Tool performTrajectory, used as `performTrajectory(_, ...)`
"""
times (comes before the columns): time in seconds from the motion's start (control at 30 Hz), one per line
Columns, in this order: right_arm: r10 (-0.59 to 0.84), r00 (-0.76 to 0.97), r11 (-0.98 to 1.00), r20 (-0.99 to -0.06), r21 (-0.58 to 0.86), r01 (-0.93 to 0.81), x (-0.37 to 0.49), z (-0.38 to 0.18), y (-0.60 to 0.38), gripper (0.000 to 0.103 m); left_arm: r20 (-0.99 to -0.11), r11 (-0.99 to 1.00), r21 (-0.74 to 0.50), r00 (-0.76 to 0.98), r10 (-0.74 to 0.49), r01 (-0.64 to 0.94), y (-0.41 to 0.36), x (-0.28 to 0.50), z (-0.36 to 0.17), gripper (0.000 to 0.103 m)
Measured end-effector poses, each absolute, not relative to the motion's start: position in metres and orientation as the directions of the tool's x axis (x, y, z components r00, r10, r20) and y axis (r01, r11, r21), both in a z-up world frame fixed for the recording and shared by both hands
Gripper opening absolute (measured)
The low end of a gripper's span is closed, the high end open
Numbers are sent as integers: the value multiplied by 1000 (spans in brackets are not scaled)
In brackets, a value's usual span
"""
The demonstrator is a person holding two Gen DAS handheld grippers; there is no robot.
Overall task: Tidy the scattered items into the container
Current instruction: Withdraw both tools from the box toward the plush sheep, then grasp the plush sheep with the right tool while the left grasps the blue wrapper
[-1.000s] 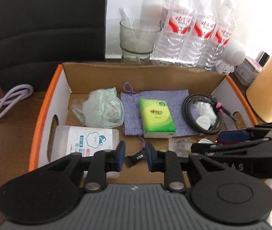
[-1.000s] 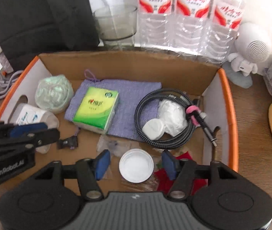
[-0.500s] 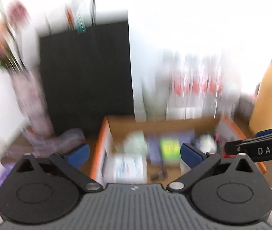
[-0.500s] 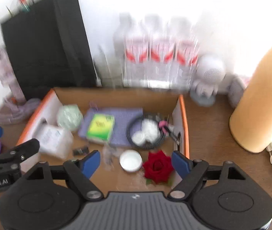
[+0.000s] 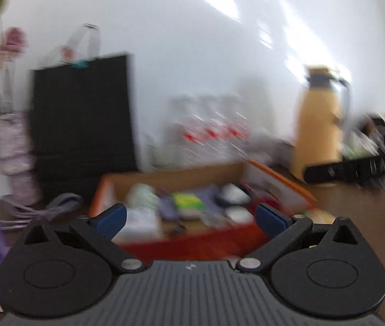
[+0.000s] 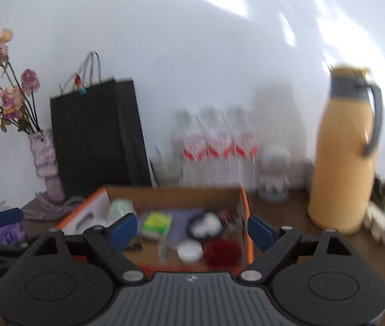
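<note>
**Jaws apart, both grippers back from the box**

Both pairs of jaws hold nothing: the left gripper (image 5: 189, 218) stands spread wide, and the right gripper (image 6: 192, 226) is opening. Each points slightly downward at the cardboard box (image 6: 176, 190) on the wooden surface (image 6: 287, 217). Inside lie a green tissue pack (image 6: 156, 221), a white lid (image 6: 189, 250), a red rose (image 6: 222, 251) and a coiled cable (image 6: 206, 224). Beside the box stands a yellow jug (image 6: 341, 163). Both views are blurred.

box (image 6: 176, 191) top open; bottles (image 6: 214, 146) behind
</note>
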State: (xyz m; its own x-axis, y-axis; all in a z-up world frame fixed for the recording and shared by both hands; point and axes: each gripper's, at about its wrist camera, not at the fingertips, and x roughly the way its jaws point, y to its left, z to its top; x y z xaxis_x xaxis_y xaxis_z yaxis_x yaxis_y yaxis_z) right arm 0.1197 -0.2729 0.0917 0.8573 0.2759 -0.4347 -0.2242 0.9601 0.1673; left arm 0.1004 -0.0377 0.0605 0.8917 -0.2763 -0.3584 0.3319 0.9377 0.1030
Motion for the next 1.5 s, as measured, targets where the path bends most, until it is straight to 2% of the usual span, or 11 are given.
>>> performTrajectory(0.17, 248, 792, 967, -557, 190, -169, 92, 54, -299, 88, -472, 843, 157, 789, -394, 515, -80, 101, 16, 100)
performTrajectory(0.37, 188, 741, 981, -644, 166, -105, 92, 17, -313, 85, -565, 835, 115, 727, -391, 538, -90, 118, -2, 73)
performTrajectory(0.43, 199, 732, 978, -652, 177, -108, 94, 11, -309, 84, -589, 832, 107, 709, -388, 544, -90, 121, -4, 54)
performTrajectory(0.5, 188, 732, 981, -655, 156, -113, 96, 6, -304, 71, -592, 839, 107, 712, -378, 534, -89, 122, -5, 42)
performTrajectory(0.53, 175, 732, 984, -658, 140, -109, 96, 5, -301, 54, -590, 840, 107, 714, -376, 531, -88, 121, -5, 35)
performTrajectory(0.63, 194, 742, 980, -642, 157, -120, 92, 15, -300, 52, -559, 848, 117, 740, -374, 516, -86, 111, 0, 21)
performTrajectory(0.9, 277, 767, 957, -579, 98, -271, 46, 72, -271, 48, -420, 940, 107, 871, -253, 324, -40, 50, 47, 17)
performTrajectory(1.13, 268, 748, 939, -607, -8, -343, -3, 114, -231, 46, -419, 969, 38, 884, -208, 246, -1, 4, 64, 17)
performTrajectory(1.27, 254, 753, 943, -607, -17, -331, 10, 104, -202, 68, -444, 975, 12, 874, -195, 223, 4, -5, 54, 18)
performTrajectory(1.4, 239, 779, 951, -580, -21, -308, 33, 68, -190, 66, -476, 983, -1, 864, -163, 184, 7, -13, 44, 19)
performTrajectory(1.5, 330, 799, 943, -503, 126, -310, 21, 76, -214, 71, -466, 983, 1, 870, -162, 184, 11, -23, 43, 19)
